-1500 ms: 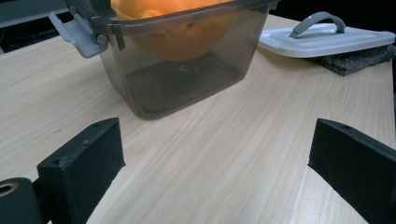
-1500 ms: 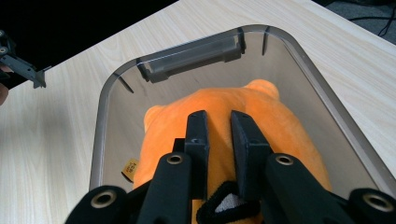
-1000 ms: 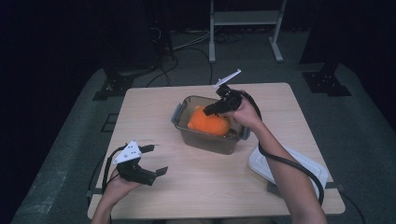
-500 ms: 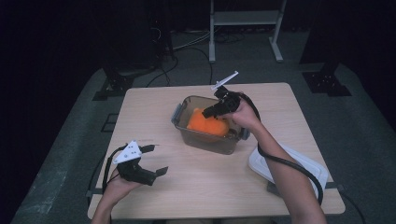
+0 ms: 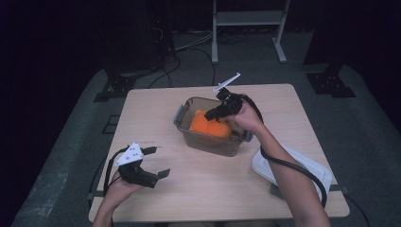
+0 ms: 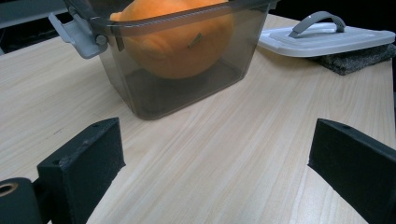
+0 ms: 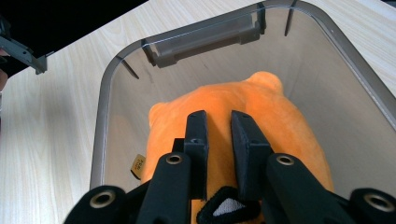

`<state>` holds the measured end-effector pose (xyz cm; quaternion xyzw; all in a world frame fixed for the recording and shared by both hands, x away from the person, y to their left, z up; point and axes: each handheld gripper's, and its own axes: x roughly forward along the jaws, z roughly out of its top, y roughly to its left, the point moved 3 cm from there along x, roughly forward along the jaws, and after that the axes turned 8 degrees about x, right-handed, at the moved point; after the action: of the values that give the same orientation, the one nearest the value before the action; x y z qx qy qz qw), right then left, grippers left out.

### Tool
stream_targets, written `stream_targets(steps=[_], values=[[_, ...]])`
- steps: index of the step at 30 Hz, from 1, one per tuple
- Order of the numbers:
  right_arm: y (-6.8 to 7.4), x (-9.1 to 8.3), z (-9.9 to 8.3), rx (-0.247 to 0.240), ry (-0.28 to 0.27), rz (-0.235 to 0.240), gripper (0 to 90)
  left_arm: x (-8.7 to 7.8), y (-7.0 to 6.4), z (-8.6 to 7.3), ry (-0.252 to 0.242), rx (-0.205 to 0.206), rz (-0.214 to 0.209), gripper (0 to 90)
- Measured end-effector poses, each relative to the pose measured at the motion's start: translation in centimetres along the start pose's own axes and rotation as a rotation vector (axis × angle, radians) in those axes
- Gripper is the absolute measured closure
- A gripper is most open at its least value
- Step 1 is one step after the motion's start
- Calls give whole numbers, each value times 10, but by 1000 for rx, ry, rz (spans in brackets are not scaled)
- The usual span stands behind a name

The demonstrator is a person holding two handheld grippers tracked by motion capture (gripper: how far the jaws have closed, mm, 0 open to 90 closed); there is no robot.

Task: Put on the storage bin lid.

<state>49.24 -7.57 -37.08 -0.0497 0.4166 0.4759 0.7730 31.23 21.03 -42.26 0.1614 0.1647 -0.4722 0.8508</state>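
One orange plush toy (image 7: 243, 121) sits inside the clear bin (image 5: 189, 137), which stands near the middle of the table (image 5: 283, 101). The right gripper (image 7: 219, 123) reaches down into the bin, its jaws drawn narrow and pinching a fold of the toy's fabric on top. The left gripper (image 5: 153, 163) rests near the table's front left corner, well apart from the bin, jaws spread wide and empty. The bin's white lid (image 6: 327, 37) lies off to the right on a dark pad (image 6: 357, 58).

The toy looks soft and light, so it should squash under a grip and weigh little. A pinch of loose fabric may slip or stretch; a deeper bite across the plump body would likely hold better. Its fuzzy surface should give good friction. It nearly fills the bin, so it may drag against the walls.
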Motion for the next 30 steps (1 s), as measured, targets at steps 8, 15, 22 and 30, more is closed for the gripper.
stream_targets(steps=[8,15,22,30], values=[[-1,1,-1,0,6,1,763,0,0,0,-1,1,0,25],[0,2,-2,-2,12,0,763,0,0,0,-1,2,0,25],[0,4,-3,-3,28,-6,766,0,0,1,-4,-2,1,25],[0,2,-3,13,15,15,827,0,0,1,-1,2,0,25]])
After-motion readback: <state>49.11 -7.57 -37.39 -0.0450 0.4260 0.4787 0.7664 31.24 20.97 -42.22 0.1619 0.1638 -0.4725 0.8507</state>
